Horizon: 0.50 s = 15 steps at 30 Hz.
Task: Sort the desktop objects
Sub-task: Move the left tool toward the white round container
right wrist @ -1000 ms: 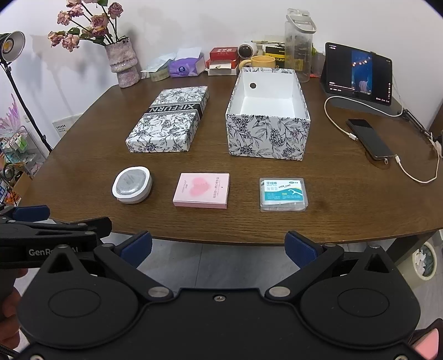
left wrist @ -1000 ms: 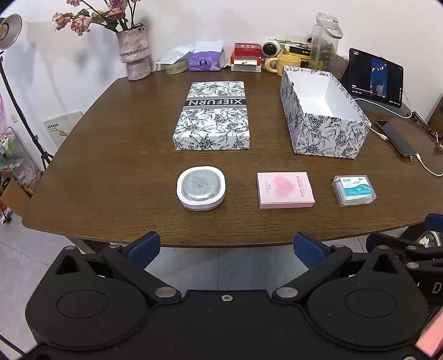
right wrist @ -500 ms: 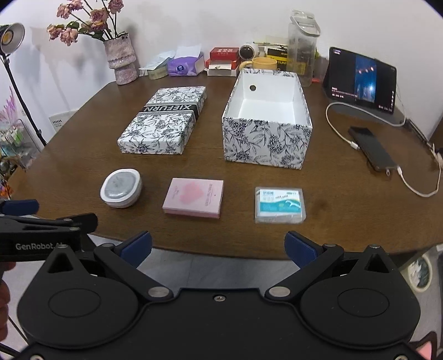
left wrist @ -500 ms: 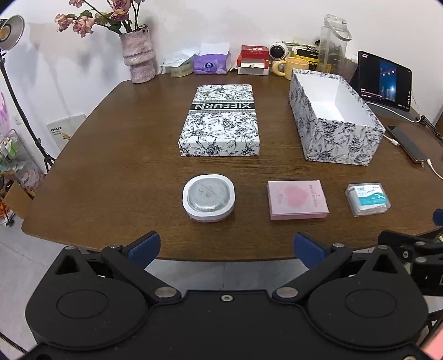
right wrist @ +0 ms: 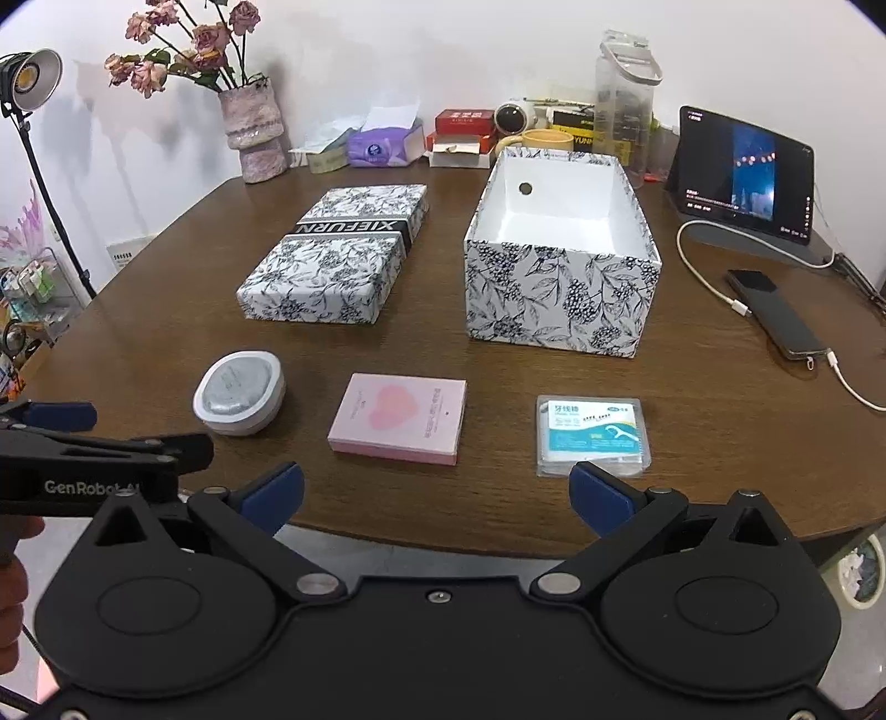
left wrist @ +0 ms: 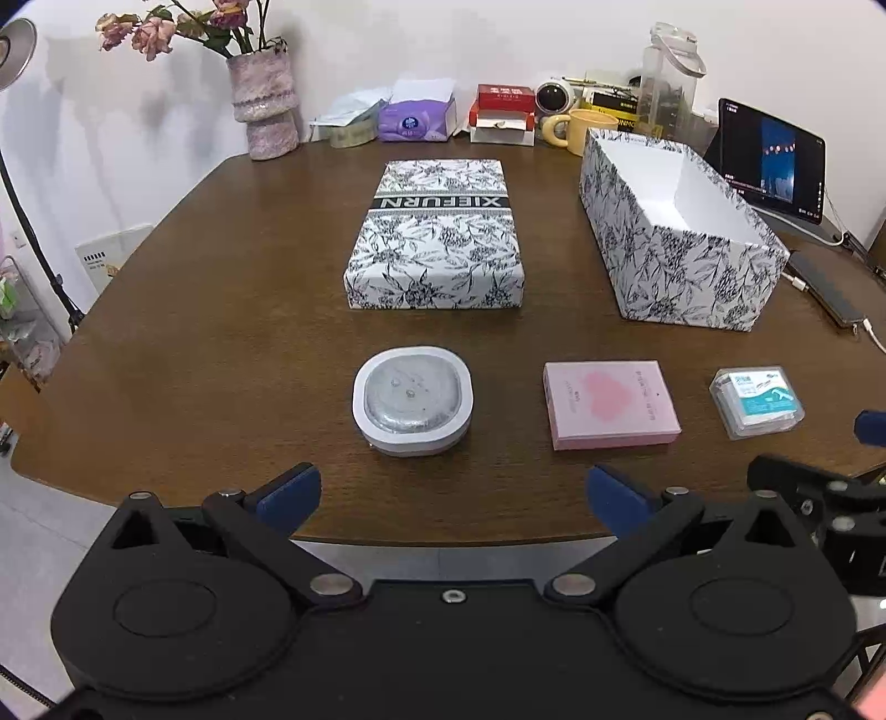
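Both fingers spread wide, empty, at table's near edge.

Along the bench's near edge in front of me lie three things in a row, apart: a white rounded case with a grey top, a flat pink box with a heart, and a clear floss-pick pack. Behind them sit the open floral box and its lid.

A dark brown wooden table with rounded corners stands against a plain white wall; a lit studio lamp on a black stand rises at the left; pale grey floor shows below the table edge.
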{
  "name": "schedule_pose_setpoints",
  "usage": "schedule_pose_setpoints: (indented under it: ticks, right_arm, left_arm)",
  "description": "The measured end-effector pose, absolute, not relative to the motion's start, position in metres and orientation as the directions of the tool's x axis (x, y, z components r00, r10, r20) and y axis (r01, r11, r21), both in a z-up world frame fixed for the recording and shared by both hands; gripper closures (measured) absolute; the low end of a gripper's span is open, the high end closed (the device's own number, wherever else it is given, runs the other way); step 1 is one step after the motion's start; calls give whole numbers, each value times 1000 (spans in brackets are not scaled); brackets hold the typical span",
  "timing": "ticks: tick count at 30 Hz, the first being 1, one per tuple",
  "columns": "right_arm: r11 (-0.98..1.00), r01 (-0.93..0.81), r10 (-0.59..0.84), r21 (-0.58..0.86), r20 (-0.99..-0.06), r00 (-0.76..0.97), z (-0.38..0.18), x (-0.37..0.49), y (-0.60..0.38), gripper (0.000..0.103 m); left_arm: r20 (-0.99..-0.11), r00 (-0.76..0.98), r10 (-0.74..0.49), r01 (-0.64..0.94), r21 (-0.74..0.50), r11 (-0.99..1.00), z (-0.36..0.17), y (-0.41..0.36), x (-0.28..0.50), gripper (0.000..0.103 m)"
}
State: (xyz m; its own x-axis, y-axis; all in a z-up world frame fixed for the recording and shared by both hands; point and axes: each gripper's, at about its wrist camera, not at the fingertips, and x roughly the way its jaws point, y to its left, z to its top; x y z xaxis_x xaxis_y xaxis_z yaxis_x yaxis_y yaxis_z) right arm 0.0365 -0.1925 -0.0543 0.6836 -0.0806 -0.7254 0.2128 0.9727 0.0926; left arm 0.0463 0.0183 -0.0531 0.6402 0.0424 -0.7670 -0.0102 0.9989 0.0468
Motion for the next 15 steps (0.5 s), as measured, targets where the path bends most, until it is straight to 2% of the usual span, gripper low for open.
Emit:
schedule_pose_setpoints:
  ticks: [15]
  right_arm:
    - [970, 217, -69, 113, -724, 686, -69, 34, -199, 0]
  left_arm:
    - [-776, 628, 53, -24, 49, 999, -65, 17, 46, 0]
